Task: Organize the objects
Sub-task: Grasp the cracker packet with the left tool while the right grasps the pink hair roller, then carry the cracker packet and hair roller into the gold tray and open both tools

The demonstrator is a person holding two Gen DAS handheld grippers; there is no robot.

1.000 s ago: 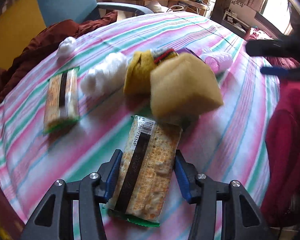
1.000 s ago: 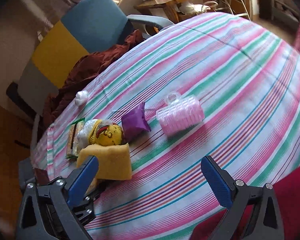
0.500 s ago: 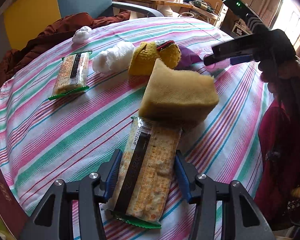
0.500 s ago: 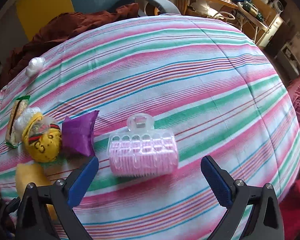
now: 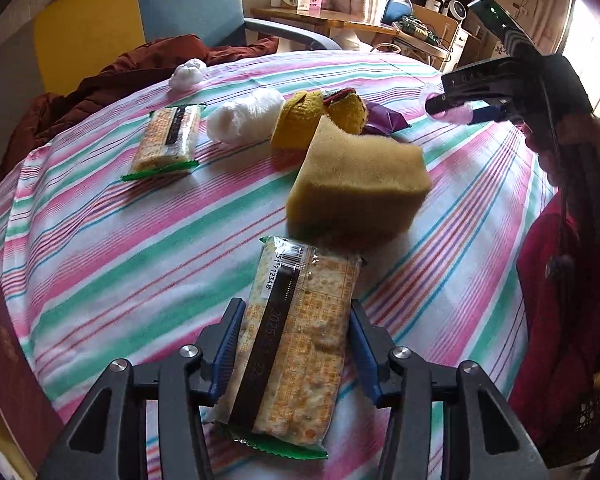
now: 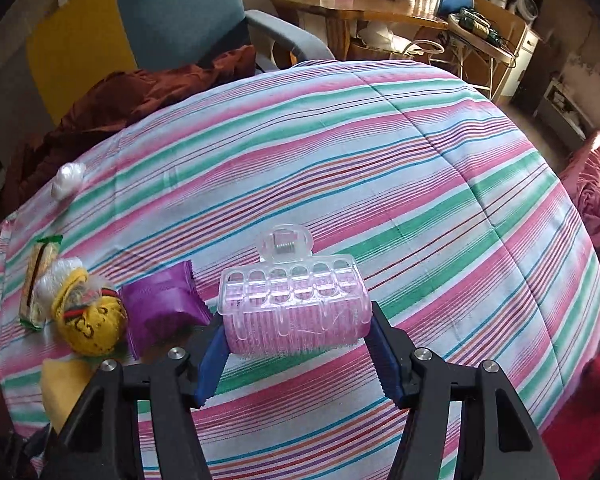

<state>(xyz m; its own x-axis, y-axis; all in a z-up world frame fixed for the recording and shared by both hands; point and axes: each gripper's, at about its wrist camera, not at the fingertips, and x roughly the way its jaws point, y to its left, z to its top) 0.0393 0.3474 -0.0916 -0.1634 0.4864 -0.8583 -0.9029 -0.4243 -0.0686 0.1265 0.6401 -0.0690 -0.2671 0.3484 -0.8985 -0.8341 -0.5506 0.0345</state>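
My left claw is clamped across the width of a cracker packet, its blue pads pressed against the two long edges. I judge that grip was chosen because the packet is flat and rigid enough to be pinched sideways without crushing. The packet's far end lies just beside a yellow sponge on the striped tabletop.

Beyond the sponge, far and to the left, a second cracker packet lies flat. Near it is a white plastic wad, then a yellow knitted item and a purple sachet, all bunched closely together.

My right claw is closing around a pink hair roller with a clear clip over it. The roller lies on its side between the pads, which meet its two flat ends. I cannot tell whether they press firmly yet. Taking it by the ends likely stops it rolling away. The purple sachet sits just left of the roller.

My guess is that like items are being gathered together.
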